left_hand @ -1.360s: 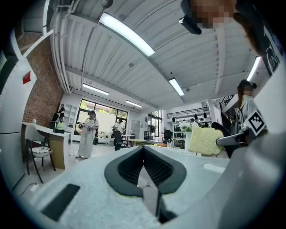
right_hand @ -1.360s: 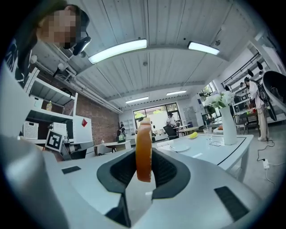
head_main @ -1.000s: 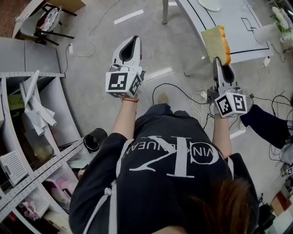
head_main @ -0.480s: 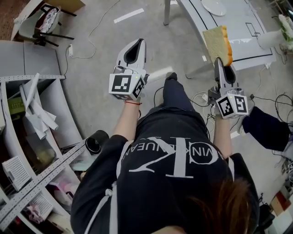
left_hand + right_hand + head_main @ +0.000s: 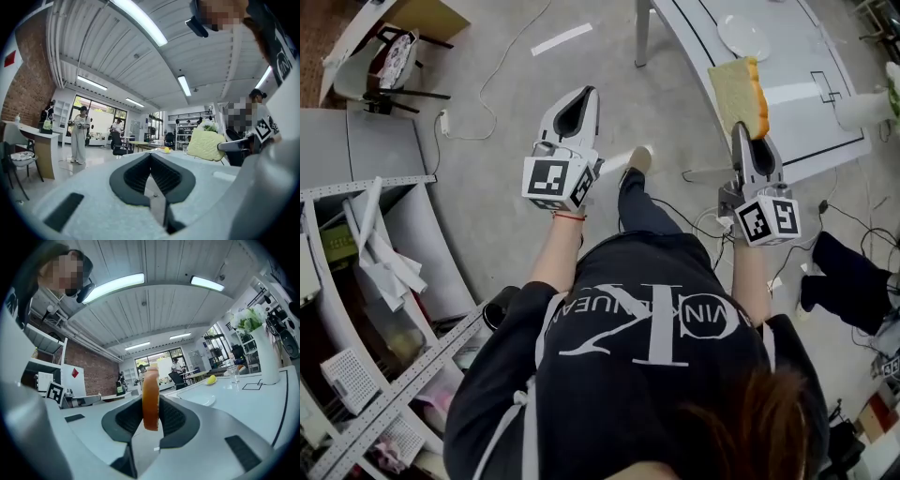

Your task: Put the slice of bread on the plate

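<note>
— Start close in. What is nearest?
— The person [image 5: 656,375], in a dark printed T-shirt, with both forearms stretched forward and a gripper in each hand. Metal shelving [image 5: 384,309] stands at the near left.
— How is the left gripper?
— The left gripper [image 5: 584,94] is held over bare floor [image 5: 487,187]. Its jaws are together with nothing between them.
— And the right one?
— The right gripper [image 5: 749,131] has its jaws clamped on the slice of bread [image 5: 738,92]. The slice stands on edge, gripped at its lower part. Its orange-brown crust faces back along the jaws and its pale face is turned left.
— Where is that relative to the table?
— It is up in the air. In the head view it overlaps the near edge of the white table [image 5: 797,122], which runs off to the far right.
— And the plate?
— The plate [image 5: 743,36] is white and lies flat on the table, farther along than the bread and apart from it. A white vase [image 5: 865,105] stands to the right. The right gripper view shows a glass [image 5: 233,373] and a lemon [image 5: 212,379] farther back.
— Anything at the far left?
— A chair [image 5: 380,56].
</note>
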The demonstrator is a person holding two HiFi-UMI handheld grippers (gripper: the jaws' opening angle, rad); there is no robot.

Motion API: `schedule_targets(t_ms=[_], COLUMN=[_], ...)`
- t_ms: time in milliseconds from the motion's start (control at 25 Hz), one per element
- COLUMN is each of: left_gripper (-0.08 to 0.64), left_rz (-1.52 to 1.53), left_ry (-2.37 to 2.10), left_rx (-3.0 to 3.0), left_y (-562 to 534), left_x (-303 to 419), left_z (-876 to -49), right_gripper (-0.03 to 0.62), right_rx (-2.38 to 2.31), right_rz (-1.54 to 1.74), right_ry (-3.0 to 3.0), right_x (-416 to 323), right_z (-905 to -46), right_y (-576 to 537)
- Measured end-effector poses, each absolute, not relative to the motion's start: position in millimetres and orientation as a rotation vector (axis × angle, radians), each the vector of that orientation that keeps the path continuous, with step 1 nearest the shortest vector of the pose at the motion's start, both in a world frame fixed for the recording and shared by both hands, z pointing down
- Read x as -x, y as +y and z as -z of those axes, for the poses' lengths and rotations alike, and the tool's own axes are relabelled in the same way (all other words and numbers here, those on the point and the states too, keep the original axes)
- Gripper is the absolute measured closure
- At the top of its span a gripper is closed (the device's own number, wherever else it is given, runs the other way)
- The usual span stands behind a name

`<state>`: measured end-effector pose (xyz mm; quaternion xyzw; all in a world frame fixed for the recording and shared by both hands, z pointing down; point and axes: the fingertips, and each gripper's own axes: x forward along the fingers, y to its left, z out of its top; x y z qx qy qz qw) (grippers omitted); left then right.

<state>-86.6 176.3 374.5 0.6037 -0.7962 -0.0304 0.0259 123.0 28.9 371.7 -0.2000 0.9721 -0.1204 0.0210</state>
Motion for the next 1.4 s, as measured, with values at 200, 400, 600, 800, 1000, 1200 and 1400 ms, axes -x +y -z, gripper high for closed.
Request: schedule_targets(t_ms=[200, 400, 600, 800, 1000, 1200, 1400], left_gripper=[0.552, 0.552, 0.552, 0.552, 0.552, 0.552, 0.552], left_rz=[0.067, 0.064, 0.038, 0.033, 0.045, 0.024, 0.018], left_ry=[-2.402, -2.317, -2.239, -2.191, -2.131, -2.046, -1.981], left_rx=[-1.932, -2.016, -2.099, -2.151, -2.203, -2.287, -2.337], left_y=[122, 63, 11, -17, -53, -92, -117], left_x=[116, 132, 147, 173, 190, 190, 187], left_z=[-374, -374, -381, -383, -381, -383, -383], right_gripper=[0.502, 0.502, 0.502, 0.502, 0.502, 0.502, 0.502], right_rx=[0.655, 0.745, 0.801, 0.843, 0.880, 0.915, 0.950], right_rz=[0.422, 0.448, 0.471, 0.500, 0.515, 0.562, 0.594], right_ry=[3.019, 3.009, 3.009, 2.990, 2.977, 2.960, 2.938], right_x=[-88, -76, -62, -37, -17, -6, -2], right_z=[-381, -385, -401, -406, -406, -418, -418], right_y=[-6, -46, -83, -102, -121, -142, -155])
